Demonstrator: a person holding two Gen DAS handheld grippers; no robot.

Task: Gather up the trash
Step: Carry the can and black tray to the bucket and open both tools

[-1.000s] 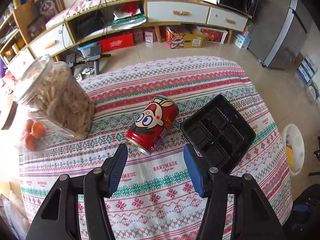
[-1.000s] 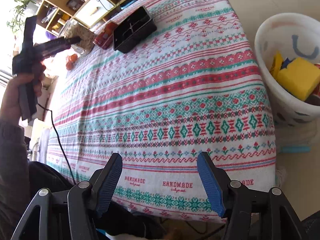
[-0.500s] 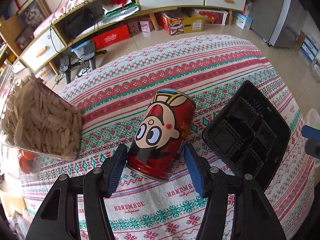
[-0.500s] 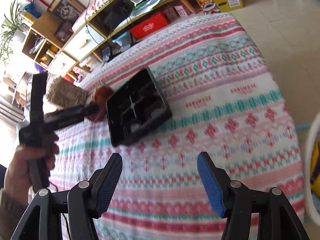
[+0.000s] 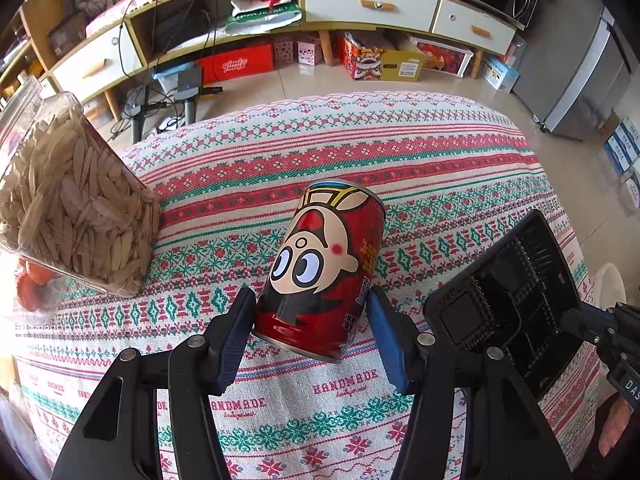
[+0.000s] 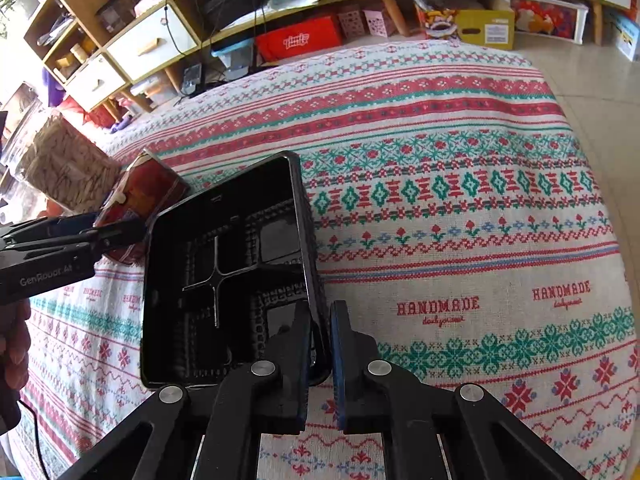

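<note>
Item 1: red drink can (image 5: 326,270), cartoon face on its side, lying tipped on the striped cloth of the bench (image 5: 400,152), near centre.
Long axis: from about 7 o'clock (base, nearest the camera) to 1 o'clock (top rim) in the left wrist view.
Left gripper (image 5: 311,320): fingers (image 5: 236,336) set wide, one on each side of the can's lower end; both pads sit at or just off the can wall. Firm contact cannot be told; judged not yet clamped.
Key relation: the can lies directly ahead between the left fingers, its axis nearly in line with them, so a squeeze would bear across its round body near the base. Left hand is the nearer one to it.
Item 2: black plastic tray (image 6: 224,268), compartmented, at 3 o'clock of the can and just beside it; its far corner lies against the can in the right wrist view.
Right gripper (image 6: 320,340): fingers drawn nearly together, pinching the tray's right-hand rim, one finger inside the wall and one outside.
Bystander item: clear jar of pale seeds (image 5: 76,208), at 9 o'clock of the can, apart from it.
Likely hazard: the round can may roll or slip out on closing, being gripped low.
</note>
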